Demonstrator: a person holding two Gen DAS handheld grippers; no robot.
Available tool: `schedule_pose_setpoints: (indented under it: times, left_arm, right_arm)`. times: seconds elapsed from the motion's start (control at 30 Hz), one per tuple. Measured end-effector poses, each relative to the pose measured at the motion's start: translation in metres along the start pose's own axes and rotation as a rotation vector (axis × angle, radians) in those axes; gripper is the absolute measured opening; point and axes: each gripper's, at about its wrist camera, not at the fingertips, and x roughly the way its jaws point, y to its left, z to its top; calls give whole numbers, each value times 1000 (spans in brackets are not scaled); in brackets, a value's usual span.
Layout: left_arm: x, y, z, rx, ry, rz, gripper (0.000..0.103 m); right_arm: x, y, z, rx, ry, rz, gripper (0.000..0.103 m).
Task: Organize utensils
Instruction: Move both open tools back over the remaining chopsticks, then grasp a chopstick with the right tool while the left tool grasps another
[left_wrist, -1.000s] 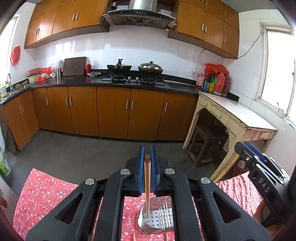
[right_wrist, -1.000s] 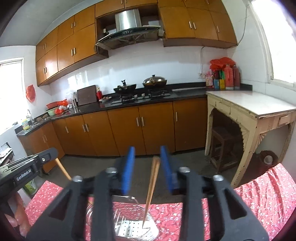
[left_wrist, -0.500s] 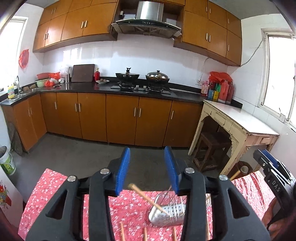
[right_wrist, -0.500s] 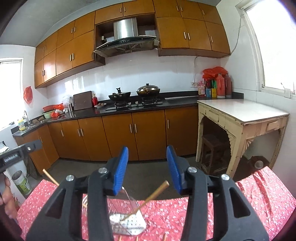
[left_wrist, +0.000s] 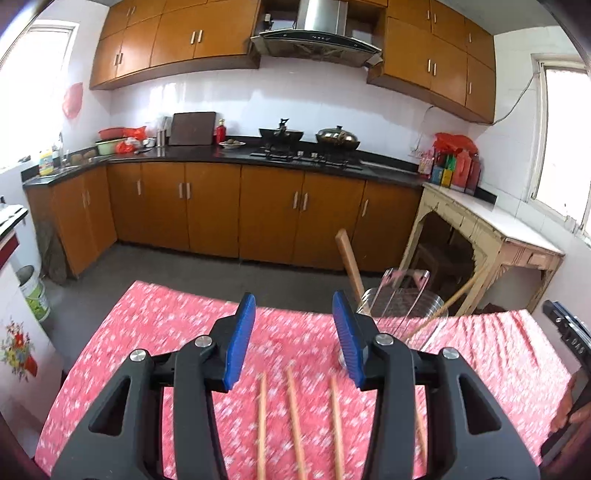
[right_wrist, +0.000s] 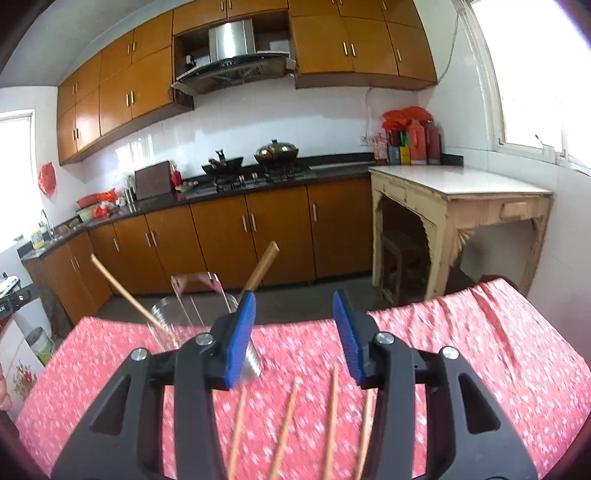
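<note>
A steel utensil holder (left_wrist: 402, 314) stands on the red flowered tablecloth, right of my left gripper (left_wrist: 293, 332). Two wooden chopsticks lean in it, one (left_wrist: 351, 262) to the left, one (left_wrist: 448, 302) to the right. In the right wrist view the holder (right_wrist: 192, 314) is left of my right gripper (right_wrist: 293, 332), with the chopsticks (right_wrist: 260, 267) sticking out. Both grippers are open and empty, pulled back over the table. Several loose chopsticks (left_wrist: 295, 417) lie on the cloth below the left gripper. They also show below the right gripper (right_wrist: 332, 413).
The table (right_wrist: 480, 350) drops off to the kitchen floor at its far edge. The right gripper's body (left_wrist: 569, 332) shows at the right edge of the left view. A cream side table (right_wrist: 461, 199) and brown cabinets (left_wrist: 240, 210) stand beyond.
Both grippers let go of their chopsticks, which now lean in the holder. Both grippers have drawn back and lowered, so the loose chopsticks on the cloth come into view.
</note>
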Motion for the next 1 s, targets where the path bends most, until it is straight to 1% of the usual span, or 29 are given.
schedule_pose_setpoints:
  times: [0.17, 0.27, 0.37, 0.43, 0.57, 0.7, 0.8, 1.0]
  left_arm:
    - [-6, 12, -42, -7, 44, 14, 44]
    - [-11, 18, -67, 16, 61, 28, 44]
    - [-16, 28, -91, 20, 75, 34, 45]
    - [-18, 35, -107, 17, 98, 39, 45]
    - [-20, 47, -132, 13, 130, 53, 45]
    - [-24, 51, -152, 22, 148, 60, 45]
    - [-27, 52, -166, 22, 157, 59, 45]
    - [-35, 52, -186, 33, 161, 57, 45]
  right_arm:
    - [-15, -17, -48, -1, 78, -16, 44]
    - [-19, -25, -80, 2, 140, -27, 44]
    - [-21, -34, -114, 14, 194, -46, 44]
    - [-20, -40, -133, 31, 231, -51, 44]
    - [-18, -49, -166, 54, 293, -63, 43]
    - [-16, -51, -190, 73, 343, -55, 34]
    - [-17, -49, -203, 79, 362, -48, 27]
    - [-13, -44, -218, 53, 393, -78, 17]
